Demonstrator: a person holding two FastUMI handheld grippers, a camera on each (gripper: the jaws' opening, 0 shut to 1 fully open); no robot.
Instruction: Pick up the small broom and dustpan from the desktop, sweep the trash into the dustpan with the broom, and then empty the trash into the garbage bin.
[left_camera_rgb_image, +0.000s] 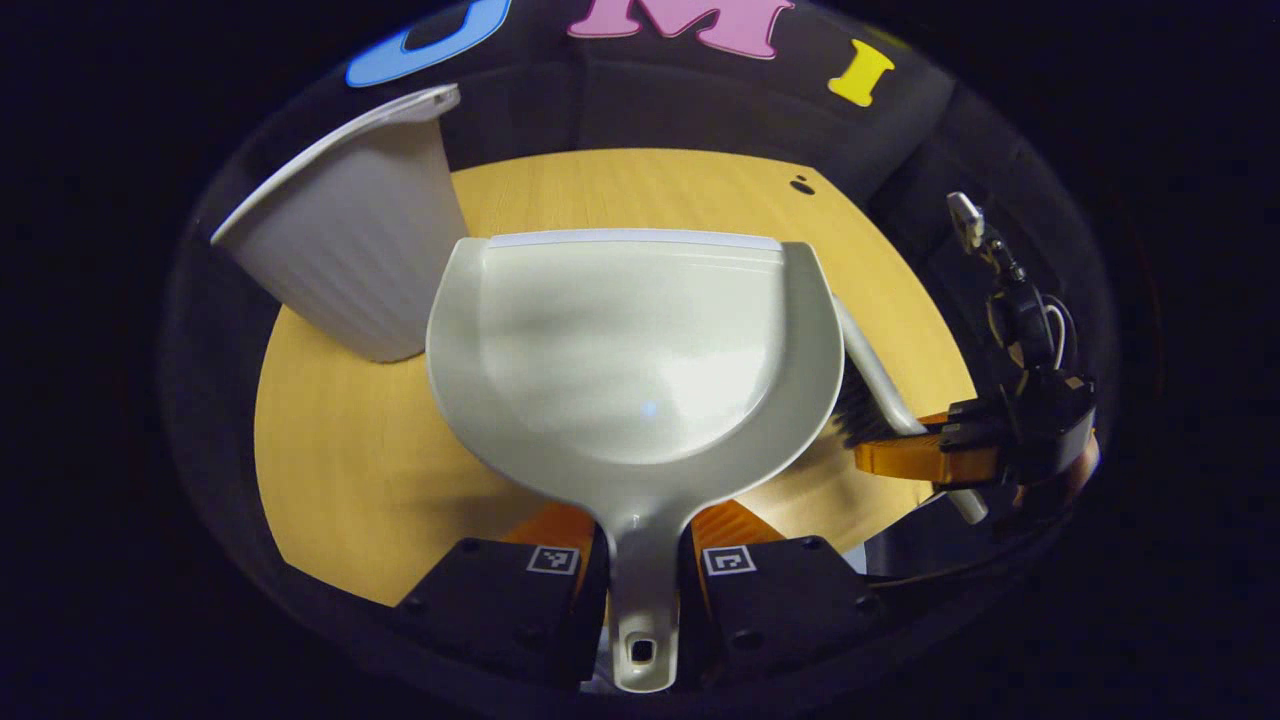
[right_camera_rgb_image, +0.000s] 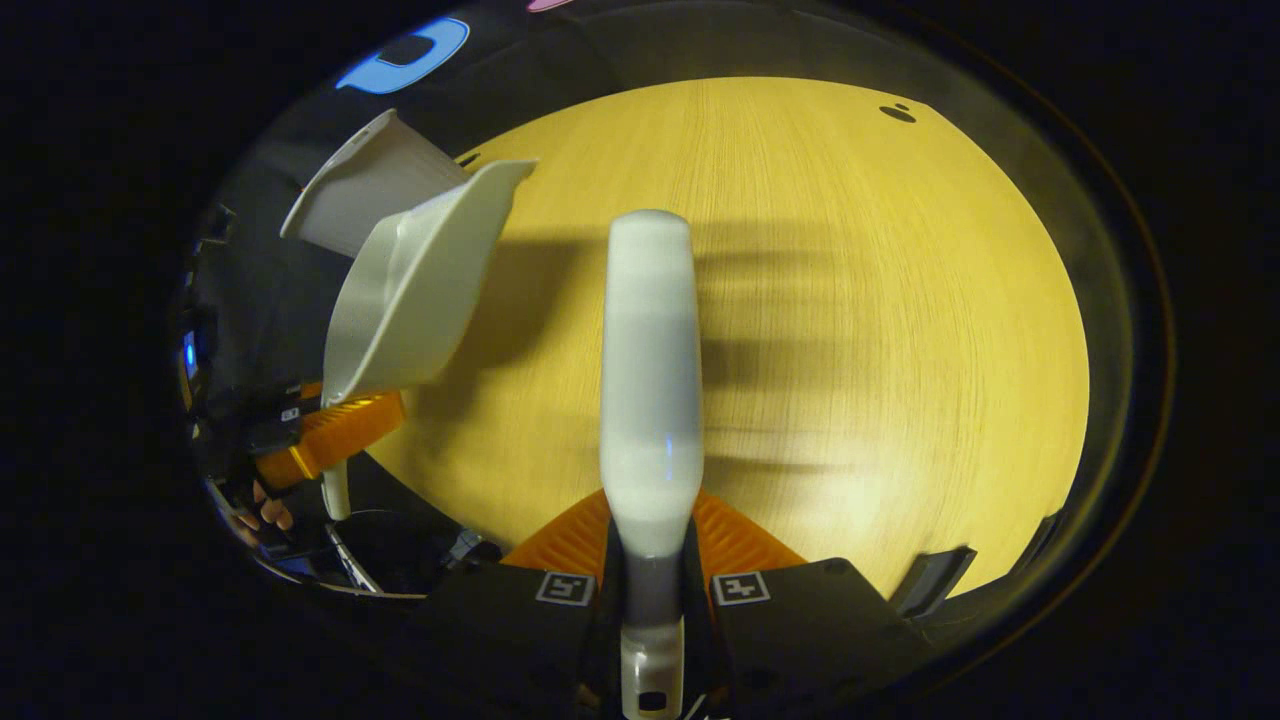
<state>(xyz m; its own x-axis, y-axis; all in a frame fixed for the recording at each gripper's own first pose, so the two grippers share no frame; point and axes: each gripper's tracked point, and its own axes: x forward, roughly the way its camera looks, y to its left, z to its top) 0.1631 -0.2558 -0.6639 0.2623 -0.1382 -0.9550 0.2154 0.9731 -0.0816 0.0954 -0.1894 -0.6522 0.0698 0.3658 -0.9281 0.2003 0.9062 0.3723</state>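
Left gripper (left_camera_rgb_image: 640, 560) pinching glossy white plastic dustpan (left_camera_rgb_image: 630, 350) handle, pan raised over wood-grain table (left_camera_rgb_image: 340, 480). Right gripper (right_camera_rgb_image: 652, 570) clamped on smooth rounded broom (right_camera_rgb_image: 650, 380) handle. Ribbed tapered white garbage bin (left_camera_rgb_image: 350, 250) beside dustpan.

Garbage bin (left_camera_rgb_image: 345, 240) beside bare desktop (right_camera_rgb_image: 850, 300)

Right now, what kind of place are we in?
Probably a small recording booth set up for a cleaning chore: a wooden tabletop ringed by black cloth, with a white garbage bin standing on it and a dustpan and broom held above.
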